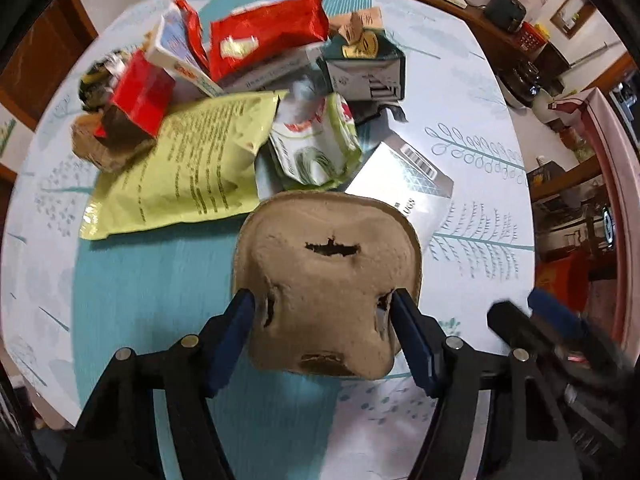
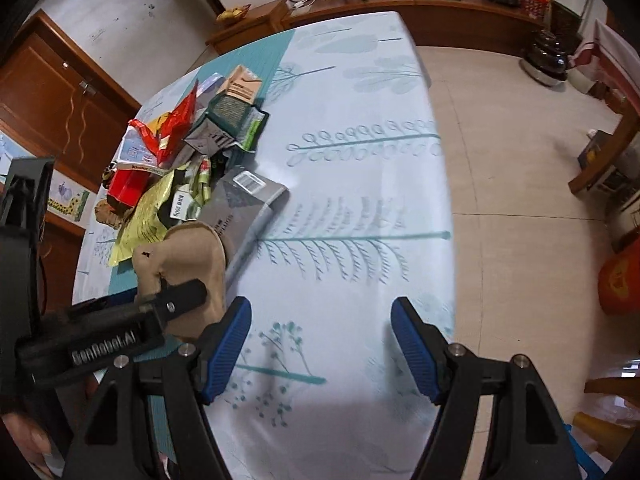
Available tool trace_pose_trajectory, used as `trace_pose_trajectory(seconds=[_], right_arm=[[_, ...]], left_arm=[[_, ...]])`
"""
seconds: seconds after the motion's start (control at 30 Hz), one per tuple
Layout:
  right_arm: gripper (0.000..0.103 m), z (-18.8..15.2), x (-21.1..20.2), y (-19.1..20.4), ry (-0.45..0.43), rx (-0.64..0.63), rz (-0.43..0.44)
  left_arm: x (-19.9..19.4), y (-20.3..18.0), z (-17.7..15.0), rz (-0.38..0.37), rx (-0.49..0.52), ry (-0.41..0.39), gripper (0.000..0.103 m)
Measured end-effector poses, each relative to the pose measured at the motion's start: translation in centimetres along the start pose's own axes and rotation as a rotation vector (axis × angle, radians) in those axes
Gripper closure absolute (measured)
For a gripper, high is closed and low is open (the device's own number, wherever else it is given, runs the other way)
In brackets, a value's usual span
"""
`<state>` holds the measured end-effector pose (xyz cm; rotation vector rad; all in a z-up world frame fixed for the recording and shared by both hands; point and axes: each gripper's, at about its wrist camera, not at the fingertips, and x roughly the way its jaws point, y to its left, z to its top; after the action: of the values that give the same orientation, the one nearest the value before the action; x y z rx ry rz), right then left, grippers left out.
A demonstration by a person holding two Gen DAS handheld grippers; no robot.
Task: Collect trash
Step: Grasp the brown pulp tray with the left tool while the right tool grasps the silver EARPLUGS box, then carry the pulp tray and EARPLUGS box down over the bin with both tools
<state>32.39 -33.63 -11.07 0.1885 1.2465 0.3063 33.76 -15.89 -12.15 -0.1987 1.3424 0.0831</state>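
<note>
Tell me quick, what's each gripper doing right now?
Left gripper: jaws closed on the brown pulp-cardboard tray.
Right gripper: jaws open, empty, above the tablecloth.

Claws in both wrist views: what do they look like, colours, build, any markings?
Both are alike. The left claw and the right claw each have two black angular plastic arms with triangular cut-outs and silver round pins at the joints, ending in blue ribbed pads. In the right wrist view the left claw's black body carries raised lettering, blurred, and a small screw on one finger. No cables or sleeves show.
</note>
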Motion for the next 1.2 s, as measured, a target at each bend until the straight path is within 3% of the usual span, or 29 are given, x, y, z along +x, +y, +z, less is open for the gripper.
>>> trace_pose_trajectory(seconds=[0.13, 0.33, 0.53, 0.6, 0.77, 0.93, 1.2], right_arm=[[0.03, 1.1, 1.0, 1.3, 0.028, 0.008, 0.048], [0.03, 2.7, 3.5, 4.1, 0.078, 0.04, 0.076], [0.029, 3.5, 6.4, 6.0, 0.126, 0.136, 0.008], [0.027, 3.9, 6.6, 7.0, 0.101, 0.134, -0.019], [0.022, 4.6, 8.5, 10.3, 0.106, 0.071, -0.155], [0.025, 4.0, 9.7, 12.7, 0.114, -0.045, -0.31], [0.027, 1.1, 7.7, 10.5, 0.066, 0.004, -0.25]], left_arm=[[-1.3, 1.6, -0.6, 0.015, -0.014, -0.029, 0.035], [-3.1, 5.7, -2.6, 0.02, -0.121, -0.047, 0.035], [-3.7, 10.1, -4.1, 0.057, -0.246, -0.051, 0.035], [-4.1, 11.6, -4.7, 0.061, -0.275, -0.055, 0.035], [-4.6, 13.7, -6.0, 0.07, -0.327, -0.062, 0.035], [-4.9, 14.8, -7.2, 0.076, -0.353, -0.061, 0.035], [-6.1, 15.7, -8.6, 0.075, -0.341, -0.078, 0.035]])
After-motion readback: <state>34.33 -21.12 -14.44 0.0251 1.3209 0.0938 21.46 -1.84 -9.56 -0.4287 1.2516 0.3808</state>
